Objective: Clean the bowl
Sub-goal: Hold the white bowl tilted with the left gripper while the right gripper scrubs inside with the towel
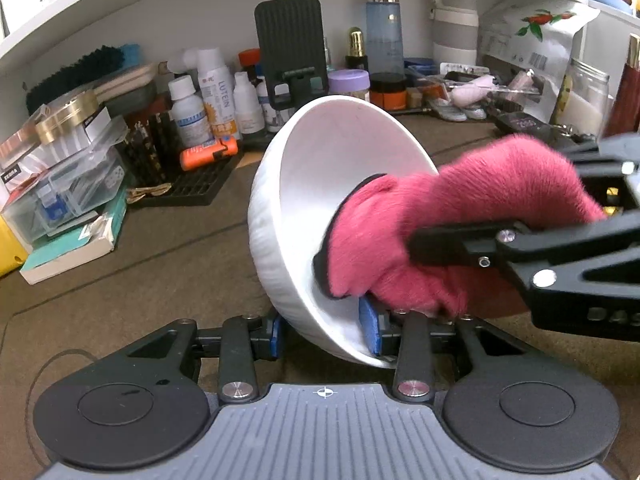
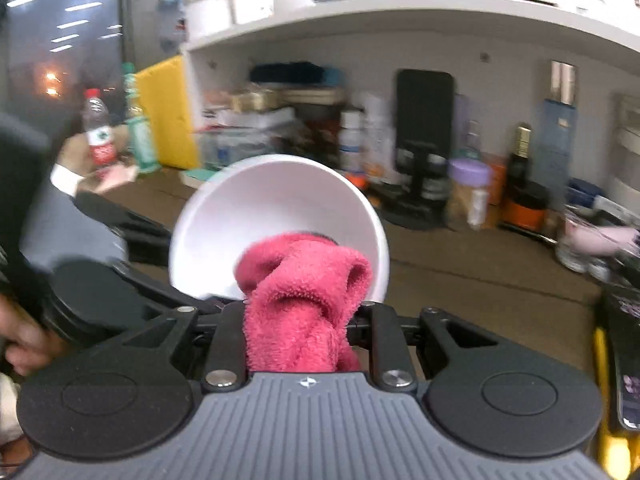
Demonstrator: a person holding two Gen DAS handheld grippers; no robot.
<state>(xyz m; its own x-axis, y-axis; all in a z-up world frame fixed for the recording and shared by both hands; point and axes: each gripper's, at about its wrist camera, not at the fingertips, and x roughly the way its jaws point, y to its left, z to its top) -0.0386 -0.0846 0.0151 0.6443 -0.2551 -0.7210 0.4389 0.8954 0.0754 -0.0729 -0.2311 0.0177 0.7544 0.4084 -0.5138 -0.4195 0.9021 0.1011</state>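
The left tool (image 1: 326,332) has the white bowl (image 1: 320,184) pinched by its lower rim, 1 blue pad (image 1: 368,330) inside the wall and the other outside, jaws narrow on that thin edge. The bowl is up off the brown surface (image 1: 140,272), tipped on its side, mouth facing right toward the other tool. In comes the right tool (image 1: 460,240) from the right edge, clamped tight on a bunched pink cloth (image 1: 420,232), and the cloth is pressed into the bowl's inner wall, low and near the bottom. From the right wrist view the cloth (image 2: 304,300) fills the gap between the fingers of the right tool (image 2: 304,344) and its front fold sits inside the bowl (image 2: 256,216) at the lower right of the opening; this view is blurred. The upper half of the bowl's inside is bare white. Left of the bowl the surface lies open up to a stack of clear boxes (image 1: 68,184) and a black tray (image 1: 188,184). Behind it, close to the top rim, a black phone stand (image 1: 290,52) and a row of bottles (image 1: 216,96) crowd the back wall under a white shelf (image 2: 400,12).
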